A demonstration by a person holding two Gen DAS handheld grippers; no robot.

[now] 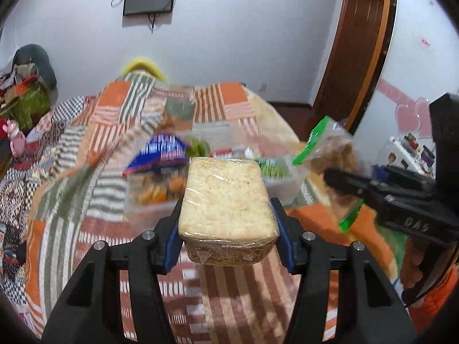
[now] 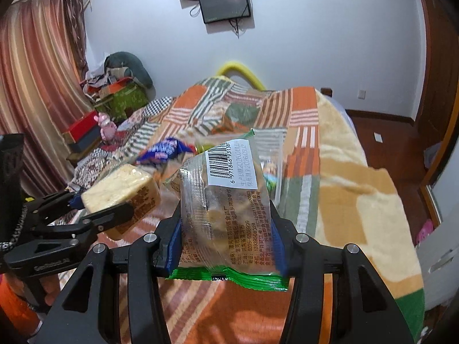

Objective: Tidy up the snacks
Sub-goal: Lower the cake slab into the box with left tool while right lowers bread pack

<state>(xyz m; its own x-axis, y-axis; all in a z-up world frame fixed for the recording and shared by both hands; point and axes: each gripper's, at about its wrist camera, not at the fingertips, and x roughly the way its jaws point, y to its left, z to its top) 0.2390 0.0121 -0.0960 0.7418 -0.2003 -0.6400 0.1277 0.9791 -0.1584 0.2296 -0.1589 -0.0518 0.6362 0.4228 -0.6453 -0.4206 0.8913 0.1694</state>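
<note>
My left gripper point(image 1: 226, 218) is shut on a plastic-wrapped pale rice-cake block point(image 1: 228, 197) and holds it above the bed; the block also shows in the right wrist view point(image 2: 120, 192). My right gripper point(image 2: 226, 229) is shut on a clear snack bag with green ends and a barcode label point(image 2: 226, 200); it shows at the right of the left wrist view point(image 1: 330, 149). Clear plastic containers point(image 1: 149, 197) with snacks stand on the quilt ahead, one holding orange pieces, one point(image 1: 282, 183) green packets. A blue snack bag point(image 1: 160, 152) lies on the left container.
A patchwork quilt point(image 1: 86, 149) covers the bed, with a beige blanket point(image 2: 358, 189) on its right side. Boxes and clutter point(image 2: 114, 97) stand by the curtain at the left. A wooden door point(image 1: 358, 43) and a floor point(image 2: 381, 132) lie to the right.
</note>
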